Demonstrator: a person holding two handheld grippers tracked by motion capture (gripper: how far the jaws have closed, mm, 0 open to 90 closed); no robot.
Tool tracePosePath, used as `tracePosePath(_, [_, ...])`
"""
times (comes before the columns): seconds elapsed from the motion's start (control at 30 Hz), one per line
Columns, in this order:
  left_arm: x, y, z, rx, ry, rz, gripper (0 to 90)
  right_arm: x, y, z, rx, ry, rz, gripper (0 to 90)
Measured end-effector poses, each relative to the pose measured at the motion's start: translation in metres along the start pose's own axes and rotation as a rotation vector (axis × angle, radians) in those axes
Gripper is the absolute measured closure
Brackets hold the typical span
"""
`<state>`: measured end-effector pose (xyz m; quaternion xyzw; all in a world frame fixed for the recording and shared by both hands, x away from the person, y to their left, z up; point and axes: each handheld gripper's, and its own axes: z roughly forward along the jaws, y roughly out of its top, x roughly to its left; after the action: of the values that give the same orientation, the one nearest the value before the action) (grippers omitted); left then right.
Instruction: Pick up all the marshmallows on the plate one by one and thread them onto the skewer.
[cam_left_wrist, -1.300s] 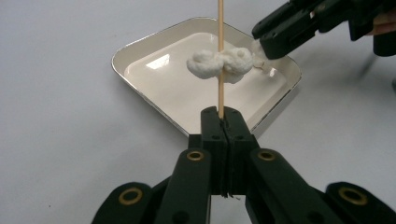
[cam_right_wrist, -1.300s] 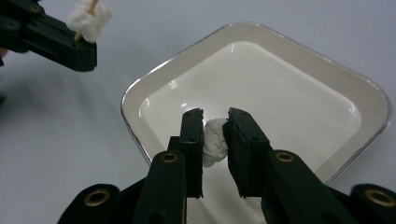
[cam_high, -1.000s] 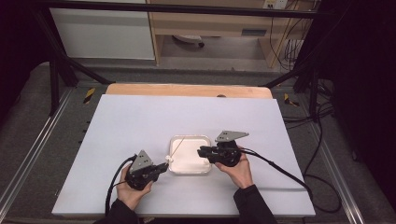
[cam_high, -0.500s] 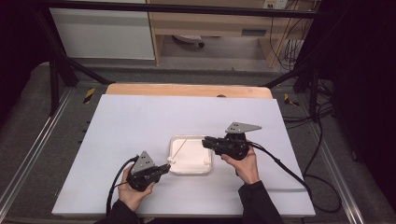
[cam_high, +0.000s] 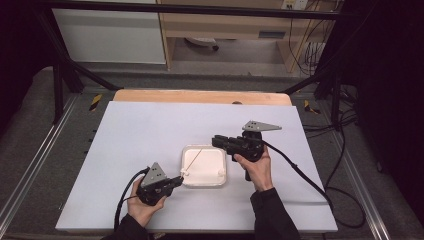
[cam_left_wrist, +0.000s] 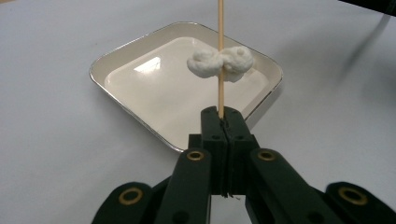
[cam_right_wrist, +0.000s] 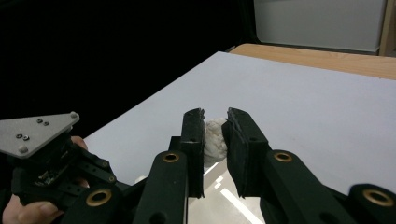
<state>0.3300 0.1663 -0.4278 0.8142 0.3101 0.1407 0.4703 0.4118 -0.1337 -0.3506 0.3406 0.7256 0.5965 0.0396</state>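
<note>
White table (cam_high: 150, 130) on a wooden top, dark room, cabinets behind. Square white tray (cam_high: 205, 176) near the front edge. Left gripper (cam_left_wrist: 223, 122) clamped shut on a skewer (cam_left_wrist: 220, 56) threaded through marshmallows (cam_left_wrist: 222, 63) above the tray. Right gripper (cam_right_wrist: 215, 128) fingers pinching a white marshmallow piece (cam_right_wrist: 215, 140).

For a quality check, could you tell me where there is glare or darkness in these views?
Left gripper view: a bright glare patch on the white tray. Right gripper view: black, unlit background upper left. High view: the table evenly lit, its surroundings dark.

Dark room — wooden shelving (cam_high: 225, 25) behind
</note>
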Motion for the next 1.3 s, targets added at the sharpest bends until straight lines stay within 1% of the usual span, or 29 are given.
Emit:
tracePosePath(0.33, [-0.001,0.0,0.0,-0.002,-0.002,0.007,88.7,0.004,-0.003,0.016,0.017,0.032,0.024,76.6])
tracePosePath(0.67, [-0.001,0.0,0.001,-0.003,-0.001,0.01,88.8,0.004,-0.008,0.022,0.036,0.058,0.043,77.3])
tracePosePath(0.87, [-0.001,-0.001,0.0,-0.013,0.003,0.031,88.9,0.004,-0.011,0.026,0.049,0.086,0.064,79.0])
tracePosePath(0.97, [-0.001,-0.001,0.0,-0.01,0.0,0.043,88.9,0.004,-0.011,0.026,0.051,0.097,0.064,79.6])
tracePosePath(1.2, [-0.003,-0.001,0.001,-0.001,0.001,0.062,89.0,0.005,-0.013,0.027,0.058,0.102,0.066,81.0])
tracePosePath(1.3, [-0.003,-0.002,0.001,-0.009,0.0,0.069,89.0,0.005,-0.014,0.027,0.058,0.106,0.064,81.4])
